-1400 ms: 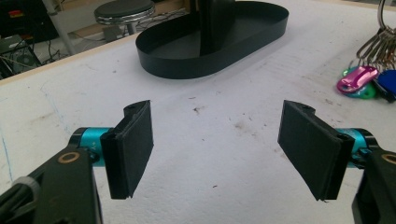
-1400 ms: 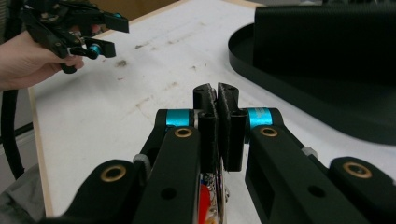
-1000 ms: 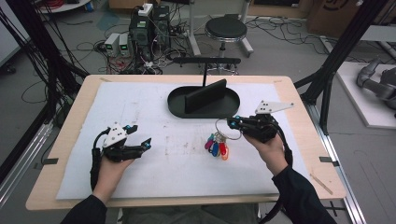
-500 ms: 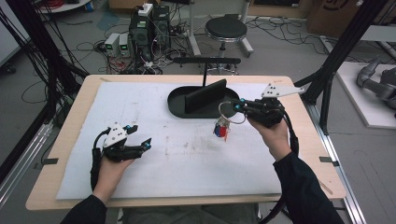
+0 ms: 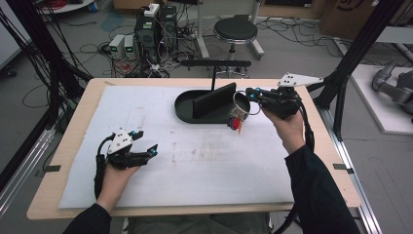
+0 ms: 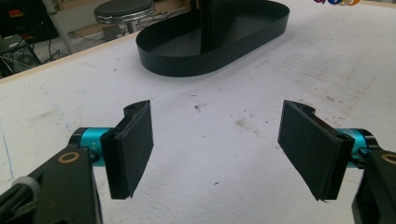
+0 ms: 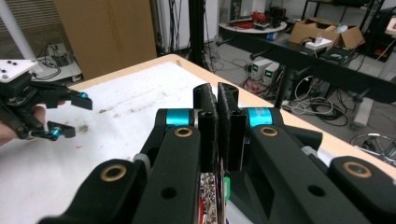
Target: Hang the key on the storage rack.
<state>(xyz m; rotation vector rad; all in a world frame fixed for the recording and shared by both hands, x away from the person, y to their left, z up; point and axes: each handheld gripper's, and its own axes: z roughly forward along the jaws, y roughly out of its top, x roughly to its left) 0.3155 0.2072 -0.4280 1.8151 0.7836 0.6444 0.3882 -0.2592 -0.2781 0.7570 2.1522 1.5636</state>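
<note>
Key ring: a metal ring [image 5: 242, 103] with a bunch of coloured keys or tags [image 5: 234, 122] hanging under it, held off the desk near the far edge, just beside the right end of the black tray.
Right gripper [image 5: 252, 92]: closed on the key ring; in the right gripper view its pads [image 7: 218, 126] stand pressed together with the coloured bunch [image 7: 211, 196] dangling below them.
Left gripper [image 5: 147, 150]: open and holding nothing, resting on the white mat toward the near left corner of the desk, well apart from the tray; in the left gripper view its pads [image 6: 133, 149] stand wide apart over bare mat.
Step in hand: judged to be carrying the key ring over to the tray to set it inside.
Doing it well: keep the grip firm on the ring, let the hanging bunch stop swinging, carry it high enough to pass over the tray wall, then lower into the open compartment before releasing.
Risk: the bunch may catch on the tray rim or the upright divider and pull the ring askew.
Black tray [image 5: 185, 113]: an oval, low-walled tray at the far middle of the desk, with an upright divider [image 5: 214, 99] running along it.
Tray contents: nothing seen in the compartment that faces the camera; the far side behind the divider is hidden.
White mat [image 5: 204, 165]: covers most of the desk [image 5: 58, 146], stained in the middle.
</note>
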